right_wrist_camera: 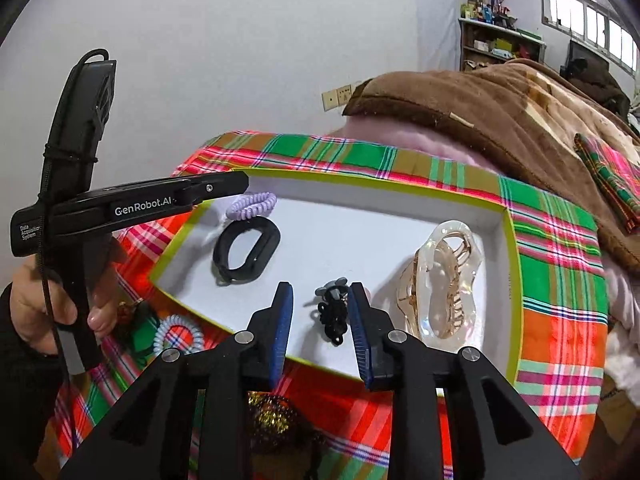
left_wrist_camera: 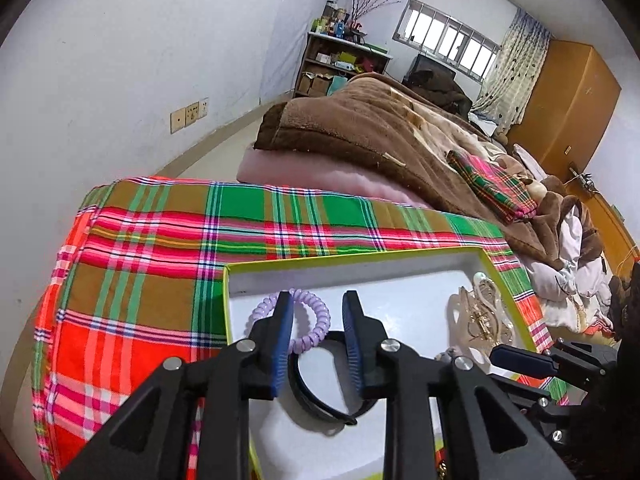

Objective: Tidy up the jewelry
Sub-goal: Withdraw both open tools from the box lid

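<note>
White-walled bedroom [left_wrist_camera: 120, 60], barred window [left_wrist_camera: 448, 36], wooden wardrobe [left_wrist_camera: 568, 100], cluttered shelf [left_wrist_camera: 340, 60], brown blanket [left_wrist_camera: 360, 128] on bed.

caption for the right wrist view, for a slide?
Right gripper open over small black clip in white tray, beside clear claw clip, black band, lilac coil tie.

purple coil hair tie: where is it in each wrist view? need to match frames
Left wrist: purple coil hair tie lies low centre, at the tray's far left corner, partly behind the left gripper's left finger.
Right wrist: purple coil hair tie sits left of centre, same corner.
Shared landmark: black band beside it, inside the yellow-rimmed tray.
</note>
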`<act>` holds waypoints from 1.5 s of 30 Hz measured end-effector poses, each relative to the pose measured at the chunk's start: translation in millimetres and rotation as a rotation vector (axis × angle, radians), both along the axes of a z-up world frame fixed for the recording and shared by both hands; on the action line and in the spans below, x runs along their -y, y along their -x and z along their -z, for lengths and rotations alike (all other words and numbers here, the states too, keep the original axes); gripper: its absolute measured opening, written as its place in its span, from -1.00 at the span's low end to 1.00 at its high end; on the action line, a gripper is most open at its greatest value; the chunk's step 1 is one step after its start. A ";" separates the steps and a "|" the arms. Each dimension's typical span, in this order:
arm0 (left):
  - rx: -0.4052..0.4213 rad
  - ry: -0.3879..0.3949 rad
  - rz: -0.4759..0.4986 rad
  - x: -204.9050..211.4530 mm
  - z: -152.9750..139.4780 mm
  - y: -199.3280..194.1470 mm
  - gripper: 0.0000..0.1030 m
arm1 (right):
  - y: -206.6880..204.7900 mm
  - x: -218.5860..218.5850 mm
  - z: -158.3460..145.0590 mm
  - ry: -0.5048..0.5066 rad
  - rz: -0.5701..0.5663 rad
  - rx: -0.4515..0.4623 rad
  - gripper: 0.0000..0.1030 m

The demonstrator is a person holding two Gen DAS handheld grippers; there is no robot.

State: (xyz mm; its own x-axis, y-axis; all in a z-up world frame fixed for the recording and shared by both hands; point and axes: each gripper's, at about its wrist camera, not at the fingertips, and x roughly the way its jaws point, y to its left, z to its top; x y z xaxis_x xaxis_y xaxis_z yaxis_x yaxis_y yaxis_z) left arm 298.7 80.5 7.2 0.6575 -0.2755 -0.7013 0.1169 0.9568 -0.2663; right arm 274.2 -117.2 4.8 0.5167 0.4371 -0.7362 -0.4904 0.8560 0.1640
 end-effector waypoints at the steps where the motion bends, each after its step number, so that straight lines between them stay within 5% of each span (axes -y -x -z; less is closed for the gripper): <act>1: 0.006 0.001 -0.002 -0.4 -2.6 3.9 -0.48 | 3.2 0.8 -1.6 0.000 0.001 0.006 -0.44; 15: 0.073 -0.056 -0.012 15.6 -34.8 102.1 -0.48 | 81.1 23.9 -27.7 -0.019 0.040 0.076 -0.44; 25: 0.074 -0.027 -0.033 30.4 -38.6 171.2 -0.48 | 137.4 42.3 -41.5 -0.015 0.043 0.112 -0.44; 45: 0.085 -0.015 -0.061 49.3 -36.4 241.3 -0.48 | 192.4 66.7 -33.5 -0.031 0.052 0.102 -0.43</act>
State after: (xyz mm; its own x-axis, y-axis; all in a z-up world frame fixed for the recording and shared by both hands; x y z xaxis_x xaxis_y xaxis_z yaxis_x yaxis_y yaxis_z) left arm 57.3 31.2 43.5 0.7302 -0.2230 -0.6458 0.0802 0.9667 -0.2431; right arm 81.8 -183.8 38.4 0.6111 0.4292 -0.6651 -0.4607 0.8761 0.1421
